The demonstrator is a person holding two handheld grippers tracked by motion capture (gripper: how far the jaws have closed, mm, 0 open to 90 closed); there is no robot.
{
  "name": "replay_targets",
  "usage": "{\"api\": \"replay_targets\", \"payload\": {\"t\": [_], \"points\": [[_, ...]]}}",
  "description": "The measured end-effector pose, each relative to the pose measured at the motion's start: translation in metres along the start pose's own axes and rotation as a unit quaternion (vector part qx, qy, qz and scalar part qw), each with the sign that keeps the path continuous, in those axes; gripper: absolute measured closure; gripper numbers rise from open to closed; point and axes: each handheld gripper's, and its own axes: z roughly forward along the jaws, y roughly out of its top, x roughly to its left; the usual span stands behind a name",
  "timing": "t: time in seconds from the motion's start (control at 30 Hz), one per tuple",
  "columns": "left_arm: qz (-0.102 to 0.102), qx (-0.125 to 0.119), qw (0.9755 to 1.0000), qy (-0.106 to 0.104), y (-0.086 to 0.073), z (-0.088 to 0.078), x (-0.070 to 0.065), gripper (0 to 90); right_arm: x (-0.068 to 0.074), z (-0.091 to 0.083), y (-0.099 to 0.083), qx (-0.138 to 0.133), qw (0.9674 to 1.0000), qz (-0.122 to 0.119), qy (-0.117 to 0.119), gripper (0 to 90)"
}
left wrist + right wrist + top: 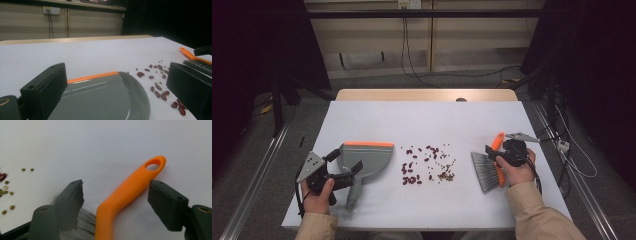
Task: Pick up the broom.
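Your right claw straddles the orange plastic handle of the brush; the jaws stand spread on either side of it, the handle between them but neither pad visibly pressing on it. That handle is smooth, bent partway along its length, and ends in a rounded hanging hole. From above, the brush lies on the right part of the white bench, its grey bristle fan pointing toward the scattered beans, with your right hand just behind it. Those beans are small, glossy, dark red ones mixed with tiny greenish ones, strewn loosely across the middle of the bench. Your left claw sits at the grey plastic dustpan, which has a smooth curved tray and an orange lip facing away from you. Along the left claw's own jaws, the dustpan tray lies between them; whether they pinch its handle cannot be told.
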Motion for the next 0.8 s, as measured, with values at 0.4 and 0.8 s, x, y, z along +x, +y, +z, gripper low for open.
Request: {"api": "replay_targets", "payload": {"t": [0.4, 0.8], "points": [[-0.001, -0.001, 1.0, 0.0, 0.0, 0.0, 0.0, 3.2, 0.004, 0.012, -0.003, 0.051, 0.9984, 0.027, 0.002, 47.8], [0.002, 0.0, 1.0, 0.0, 0.001, 0.0, 0.001, 3.2, 0.015, 0.015, 0.003, 0.083, 0.9962, -0.018, 0.018, 66.6]]}}
